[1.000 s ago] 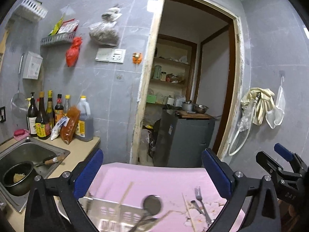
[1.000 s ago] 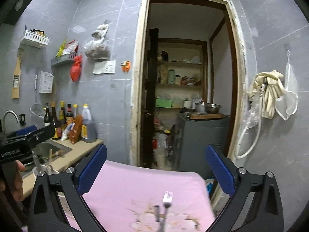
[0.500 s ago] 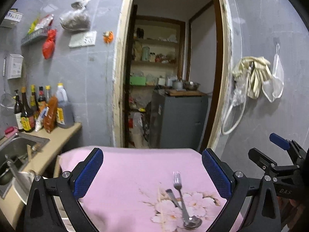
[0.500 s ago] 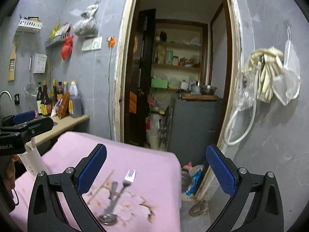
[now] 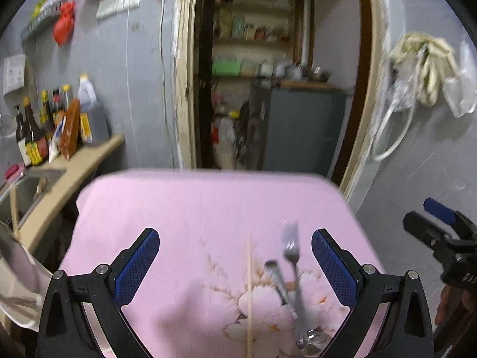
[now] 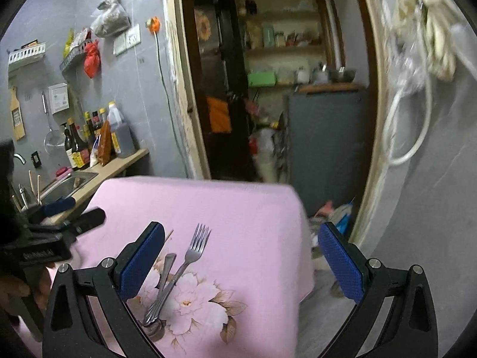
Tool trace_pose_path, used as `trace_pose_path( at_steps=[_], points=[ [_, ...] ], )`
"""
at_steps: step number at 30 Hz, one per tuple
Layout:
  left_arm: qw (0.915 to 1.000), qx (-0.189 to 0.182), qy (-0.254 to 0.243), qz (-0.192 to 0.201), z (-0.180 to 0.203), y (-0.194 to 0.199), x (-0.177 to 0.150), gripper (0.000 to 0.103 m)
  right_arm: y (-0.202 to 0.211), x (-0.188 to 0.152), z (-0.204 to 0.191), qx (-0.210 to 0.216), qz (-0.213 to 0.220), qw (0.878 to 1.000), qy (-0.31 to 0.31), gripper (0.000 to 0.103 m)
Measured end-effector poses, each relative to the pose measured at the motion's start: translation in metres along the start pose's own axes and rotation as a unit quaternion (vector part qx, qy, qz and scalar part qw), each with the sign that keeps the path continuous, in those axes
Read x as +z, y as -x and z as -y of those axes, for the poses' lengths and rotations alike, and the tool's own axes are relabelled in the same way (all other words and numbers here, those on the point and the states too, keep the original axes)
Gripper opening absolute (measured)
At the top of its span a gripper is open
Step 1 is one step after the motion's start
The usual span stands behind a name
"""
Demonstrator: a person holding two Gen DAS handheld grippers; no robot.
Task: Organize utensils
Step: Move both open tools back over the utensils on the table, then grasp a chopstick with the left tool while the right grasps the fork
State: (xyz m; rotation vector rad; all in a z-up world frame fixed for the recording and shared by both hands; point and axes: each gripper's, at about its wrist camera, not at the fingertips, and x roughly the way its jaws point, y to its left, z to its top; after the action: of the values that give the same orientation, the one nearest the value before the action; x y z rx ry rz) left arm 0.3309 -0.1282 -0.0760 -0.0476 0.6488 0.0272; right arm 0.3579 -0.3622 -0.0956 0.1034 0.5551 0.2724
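A metal fork lies crossed over a metal spoon on the pink flowered tablecloth, with a wooden chopstick to their left. My left gripper is open and empty above them. In the right wrist view the fork and spoon lie near my left finger. My right gripper is open and empty. The other gripper shows at each view's edge: the right one and the left one.
A counter with sauce bottles and a sink runs along the left wall. A white utensil holder sits at the table's left edge. An open doorway with shelves and a grey cabinet lies beyond the table. The table's right edge drops to the floor.
Both grippers have swung right and tilted down toward the table. The fork, spoon and chopstick now sit between the left gripper's fingers. The utensil holder has slid to the left edge.
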Motion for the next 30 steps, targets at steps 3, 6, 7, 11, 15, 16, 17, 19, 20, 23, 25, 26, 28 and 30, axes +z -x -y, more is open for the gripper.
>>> trace_pose_path(
  at_steps=[3, 6, 7, 11, 15, 16, 17, 19, 20, 23, 25, 26, 28, 30],
  points=[
    [0.9992, 0.005, 0.001, -0.04, 0.0, -0.022, -0.005, 0.095, -0.033, -0.01, 0.001, 0.017, -0.039, 0.999, -0.002, 0.082],
    [0.9964, 0.001, -0.001, -0.084, 0.0, -0.045, -0.008, 0.081, -0.059, -0.02, 0.001, 0.033, -0.073, 0.997, -0.005, 0.074],
    [0.9956, -0.002, -0.002, -0.094, 0.0, -0.051, -0.009, 0.076, -0.067, -0.023, 0.001, 0.04, -0.084, 0.996, -0.005, 0.071],
    [0.9891, -0.02, -0.006, -0.146, 0.002, -0.078, -0.016, 0.058, -0.099, -0.034, -0.007, 0.075, -0.131, 0.989, -0.002, 0.057],
    [0.9819, -0.034, -0.01, -0.186, 0.006, -0.098, -0.024, 0.044, -0.125, -0.042, -0.015, 0.099, -0.162, 0.982, 0.007, 0.05],
    [0.9808, -0.036, -0.011, -0.191, 0.006, -0.101, -0.024, 0.042, -0.131, -0.043, -0.016, 0.104, -0.168, 0.98, 0.007, 0.049],
    [0.9813, -0.035, -0.016, -0.188, 0.008, -0.102, -0.024, 0.041, -0.135, -0.044, -0.016, 0.109, -0.172, 0.979, 0.007, 0.046],
    [0.981, -0.038, -0.03, -0.188, 0.012, -0.102, -0.025, 0.038, -0.147, -0.043, -0.017, 0.119, -0.182, 0.976, 0.008, 0.044],
    [0.9809, -0.036, -0.036, -0.188, 0.014, -0.103, -0.025, 0.037, -0.151, -0.043, -0.017, 0.123, -0.184, 0.975, 0.009, 0.043],
    [0.9801, -0.034, -0.044, -0.19, 0.015, -0.106, -0.022, 0.036, -0.165, -0.038, -0.021, 0.136, -0.192, 0.972, 0.021, 0.039],
    [0.9795, -0.031, -0.05, -0.193, 0.015, -0.109, -0.019, 0.033, -0.172, -0.034, -0.024, 0.145, -0.196, 0.969, 0.029, 0.037],
    [0.979, -0.031, -0.052, -0.195, 0.015, -0.11, -0.017, 0.031, -0.175, -0.031, -0.027, 0.147, -0.199, 0.968, 0.033, 0.034],
    [0.9779, -0.032, -0.054, -0.199, 0.015, -0.115, -0.014, 0.028, -0.18, -0.028, -0.03, 0.154, -0.201, 0.967, 0.039, 0.031],
    [0.9767, -0.033, -0.06, -0.203, 0.017, -0.116, -0.011, 0.026, -0.183, -0.027, -0.032, 0.163, -0.203, 0.965, 0.04, 0.028]
  ],
)
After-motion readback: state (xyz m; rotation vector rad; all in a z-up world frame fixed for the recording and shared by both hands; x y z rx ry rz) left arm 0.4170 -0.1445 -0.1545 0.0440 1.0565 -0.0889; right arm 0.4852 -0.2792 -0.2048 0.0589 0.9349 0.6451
